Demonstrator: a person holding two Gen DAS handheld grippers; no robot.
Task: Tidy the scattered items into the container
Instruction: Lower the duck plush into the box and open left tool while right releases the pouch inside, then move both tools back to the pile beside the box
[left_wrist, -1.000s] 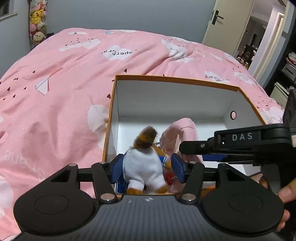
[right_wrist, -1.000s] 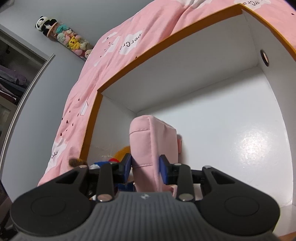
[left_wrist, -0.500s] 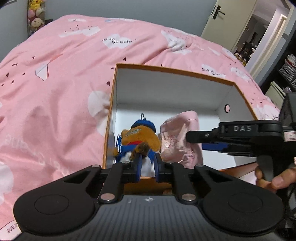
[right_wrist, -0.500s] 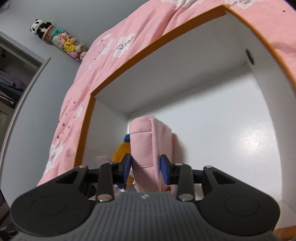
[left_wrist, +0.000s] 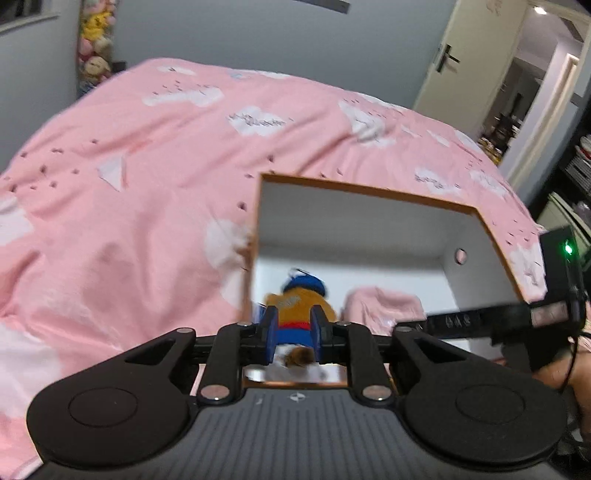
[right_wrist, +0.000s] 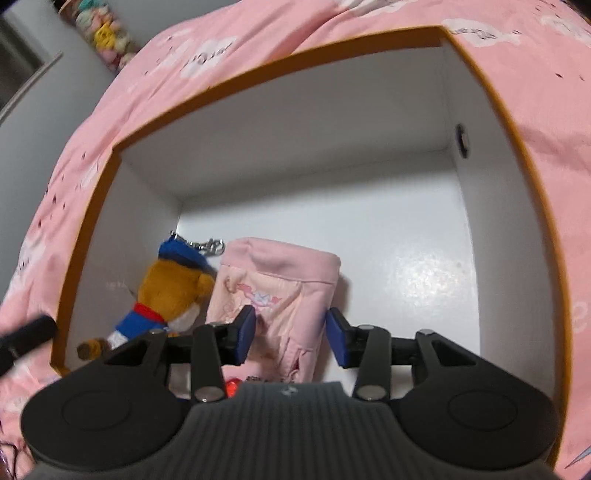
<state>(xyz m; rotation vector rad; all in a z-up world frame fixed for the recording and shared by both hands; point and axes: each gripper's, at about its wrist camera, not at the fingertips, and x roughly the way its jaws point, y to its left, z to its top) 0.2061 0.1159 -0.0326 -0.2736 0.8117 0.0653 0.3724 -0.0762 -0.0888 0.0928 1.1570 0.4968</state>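
Observation:
A white box with an orange rim (left_wrist: 369, 190) (right_wrist: 280, 70) sits on the pink bed. Inside it lie a plush bear keychain in blue cap and clothes (left_wrist: 295, 306) (right_wrist: 166, 291) at the left and a pink pouch (left_wrist: 384, 310) (right_wrist: 277, 295) beside it. My left gripper (left_wrist: 293, 338) is open and empty, held above the box's near edge over the bear. My right gripper (right_wrist: 291, 334) is open above the pouch, its blue pads apart from the cloth. The right gripper also shows in the left wrist view (left_wrist: 480, 321).
The pink duvet with white clouds (left_wrist: 147, 166) surrounds the box. A shelf of plush toys (left_wrist: 92, 40) stands by the far wall at the left. A door (left_wrist: 458, 62) and shelving are at the right. The box's right half shows bare white floor (right_wrist: 417, 273).
The left gripper let go of the bear, closed, then opened and pulled back and up. The right gripper opened off the pouch, which now lies flat, and drew back.

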